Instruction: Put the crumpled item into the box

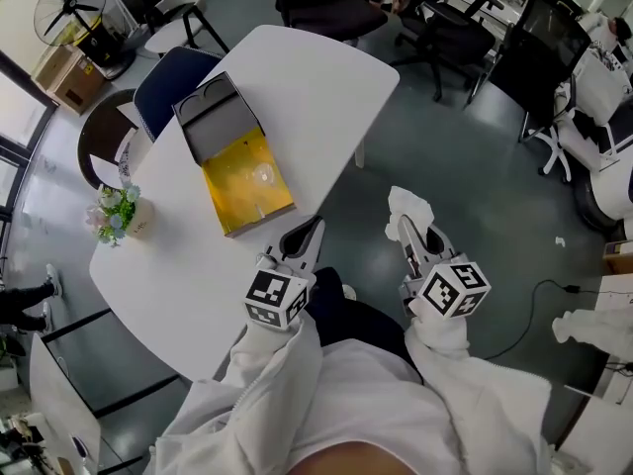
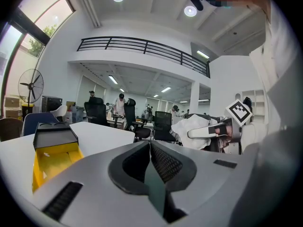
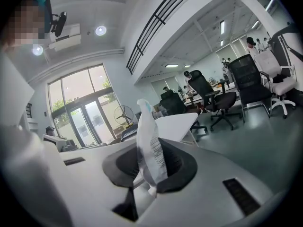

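Observation:
The yellow box [image 1: 247, 178] lies open on the white table [image 1: 316, 87], its dark grey lid [image 1: 216, 119] folded back; in the left gripper view the yellow box [image 2: 49, 160] shows at lower left. My right gripper [image 1: 408, 228] is shut on the crumpled white item [image 1: 409, 209], held off the table's right edge above the floor. The crumpled item [image 3: 149, 148] stands up between the jaws in the right gripper view, and the crumpled item [image 2: 189, 129] also shows at right in the left gripper view. My left gripper [image 1: 309, 230] is shut and empty, near the table's front edge.
A small flower pot [image 1: 121, 216] sits at the table's left edge. A blue chair [image 1: 166, 82] and a brown chair [image 1: 99, 137] stand behind the box. Black office chairs [image 1: 445, 38] stand beyond the table. A floor fan [image 1: 74, 8] is at far left.

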`<state>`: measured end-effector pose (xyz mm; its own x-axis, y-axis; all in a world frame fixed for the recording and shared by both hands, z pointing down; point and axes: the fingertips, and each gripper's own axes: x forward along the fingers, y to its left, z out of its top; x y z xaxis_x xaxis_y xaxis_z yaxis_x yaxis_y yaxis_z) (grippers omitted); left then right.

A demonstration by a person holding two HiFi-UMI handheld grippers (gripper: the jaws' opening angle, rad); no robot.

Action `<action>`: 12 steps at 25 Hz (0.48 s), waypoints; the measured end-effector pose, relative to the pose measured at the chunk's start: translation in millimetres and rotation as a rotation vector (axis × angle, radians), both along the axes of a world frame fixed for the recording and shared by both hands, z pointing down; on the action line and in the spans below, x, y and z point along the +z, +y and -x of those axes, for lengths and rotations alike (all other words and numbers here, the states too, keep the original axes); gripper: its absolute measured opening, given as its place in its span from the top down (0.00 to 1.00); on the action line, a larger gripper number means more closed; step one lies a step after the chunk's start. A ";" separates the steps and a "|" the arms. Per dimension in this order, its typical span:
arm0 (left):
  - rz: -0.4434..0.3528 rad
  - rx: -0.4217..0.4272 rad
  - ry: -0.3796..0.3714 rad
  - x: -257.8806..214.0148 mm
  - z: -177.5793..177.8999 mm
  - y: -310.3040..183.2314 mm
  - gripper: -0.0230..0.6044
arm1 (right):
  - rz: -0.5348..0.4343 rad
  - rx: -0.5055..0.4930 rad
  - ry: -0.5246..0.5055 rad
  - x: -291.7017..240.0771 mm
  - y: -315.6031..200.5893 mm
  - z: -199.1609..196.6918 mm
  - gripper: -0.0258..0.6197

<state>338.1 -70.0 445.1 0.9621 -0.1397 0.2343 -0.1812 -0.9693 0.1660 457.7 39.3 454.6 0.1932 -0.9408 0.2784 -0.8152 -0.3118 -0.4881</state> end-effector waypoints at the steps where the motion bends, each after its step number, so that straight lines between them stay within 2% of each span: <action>1: 0.001 -0.009 0.000 0.5 2.7 -1.4 0.93 | 0.000 -0.005 -0.003 1.0 -0.3 1.8 0.85; 6: -0.019 -0.054 -0.011 4.4 14.7 -8.5 0.93 | 0.005 -0.044 -0.010 6.7 -10.4 7.0 0.85; 12: -0.003 -0.162 -0.027 10.3 30.5 -34.0 0.93 | 0.020 -0.140 -0.012 9.5 -44.3 10.4 0.85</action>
<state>307.6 -104.0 455.4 0.9200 -0.2936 0.2595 -0.3400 -0.9274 0.1560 447.4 -5.1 464.2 0.0567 -0.9526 0.2988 -0.8454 -0.2050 -0.4933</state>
